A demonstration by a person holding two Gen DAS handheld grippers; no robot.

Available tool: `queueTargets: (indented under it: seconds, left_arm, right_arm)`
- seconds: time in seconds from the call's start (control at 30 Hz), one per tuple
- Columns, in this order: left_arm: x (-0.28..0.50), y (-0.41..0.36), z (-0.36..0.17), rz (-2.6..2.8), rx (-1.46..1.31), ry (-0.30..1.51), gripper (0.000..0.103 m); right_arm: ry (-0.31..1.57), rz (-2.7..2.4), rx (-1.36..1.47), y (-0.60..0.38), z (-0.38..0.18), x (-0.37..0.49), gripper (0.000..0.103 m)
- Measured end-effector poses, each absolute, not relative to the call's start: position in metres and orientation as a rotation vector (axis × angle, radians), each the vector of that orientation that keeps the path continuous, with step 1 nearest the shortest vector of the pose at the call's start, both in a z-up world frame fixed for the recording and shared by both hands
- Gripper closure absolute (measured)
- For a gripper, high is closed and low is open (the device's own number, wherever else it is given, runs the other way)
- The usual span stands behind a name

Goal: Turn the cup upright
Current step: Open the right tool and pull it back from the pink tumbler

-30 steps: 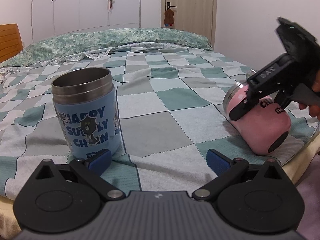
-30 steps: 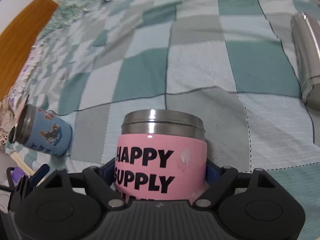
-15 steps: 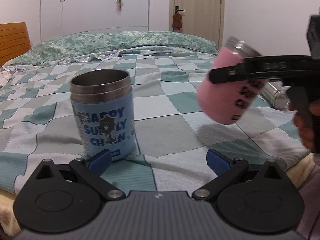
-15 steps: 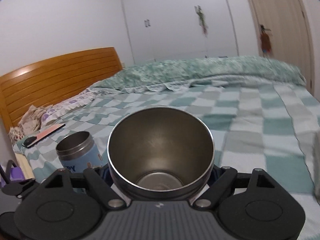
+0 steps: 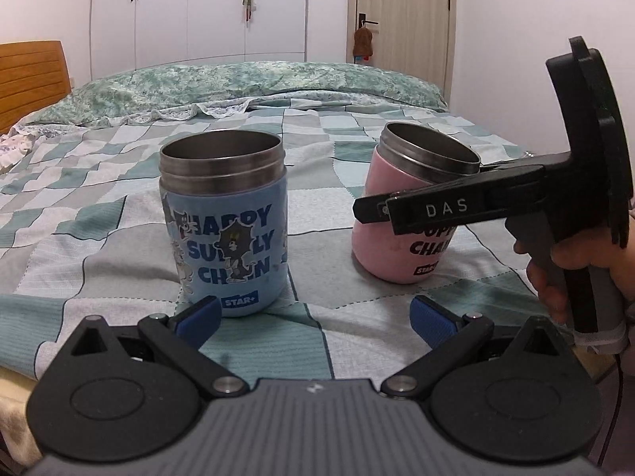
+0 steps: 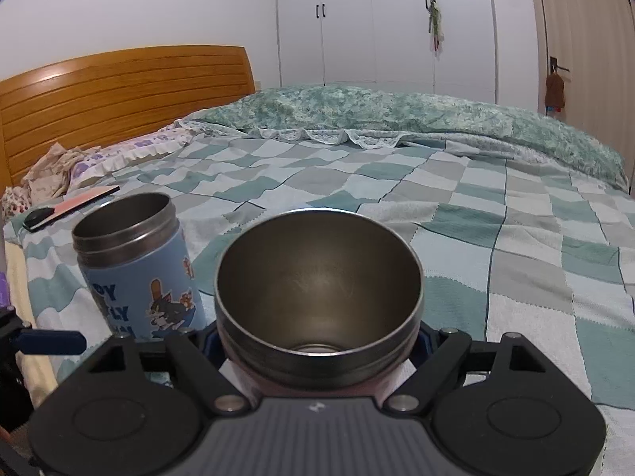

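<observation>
The pink cup (image 5: 401, 234) sits clamped between the fingers of the right gripper (image 6: 317, 341), mouth up and tilted a little, its base at or just above the checked bedspread (image 5: 337, 150); whether it touches cannot be told. On its side the letters "CHA" can be read, part of a word above them is hidden by the finger, and a small dark tag near the base starts "STA". The gripper finger across it carries the white letters "DAS".

The left gripper (image 5: 313, 317) is spread wide and holds nothing. Just ahead of its left blue pad stands the blue cup (image 5: 224, 230), upright on the bedspread, printed "HAPPY SUPPLY CHAIN" with cartoon cat figures covering some letters, and a tag reading "STAR+".

The left wrist view alone shows the writing on the pink cup, the right gripper from the side and the hand (image 5: 575, 269) on its grip. The right wrist view looks straight into the pink cup's steel inside, with the blue cup (image 6: 139, 273) to the left of the tool, and alone shows a wooden headboard (image 6: 119, 99) and a flat red-and-black object (image 6: 67, 208) far left on the bed.
</observation>
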State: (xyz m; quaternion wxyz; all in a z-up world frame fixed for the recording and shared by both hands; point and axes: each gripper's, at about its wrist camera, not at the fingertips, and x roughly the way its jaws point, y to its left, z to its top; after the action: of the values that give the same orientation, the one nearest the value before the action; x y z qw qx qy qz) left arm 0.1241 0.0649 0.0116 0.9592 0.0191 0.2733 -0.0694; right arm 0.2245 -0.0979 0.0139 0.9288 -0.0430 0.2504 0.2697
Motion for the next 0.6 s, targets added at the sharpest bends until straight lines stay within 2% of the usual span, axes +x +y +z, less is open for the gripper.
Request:
queueTargets:
  seconds: [0.17, 0.23, 0.3, 0.6]
  left_arm:
    - [0.122, 0.064, 0.012, -0.122, 0.035, 0.553, 0.000]
    - [0.120, 0.064, 0.013, -0.117, 0.035, 0.548, 0.000]
    - [0.117, 0.063, 0.016, -0.111, 0.041, 0.539, 0.000]
    - [0.081, 0.038, 0.041, -0.117, 0.067, 0.455, 0.000]
  right_arm:
    - [0.494, 0.561, -0.108, -0.097, 0.016, 0.218, 0.019]
    - [0.485, 0.571, -0.081, -0.103, 0.019, 0.212, 0.005]
    - [0.445, 0.568, -0.064, -0.110, 0.023, 0.200, 0.000]
    - [0.235, 0.550, -0.040, -0.160, 0.051, 0.127, 0.000]
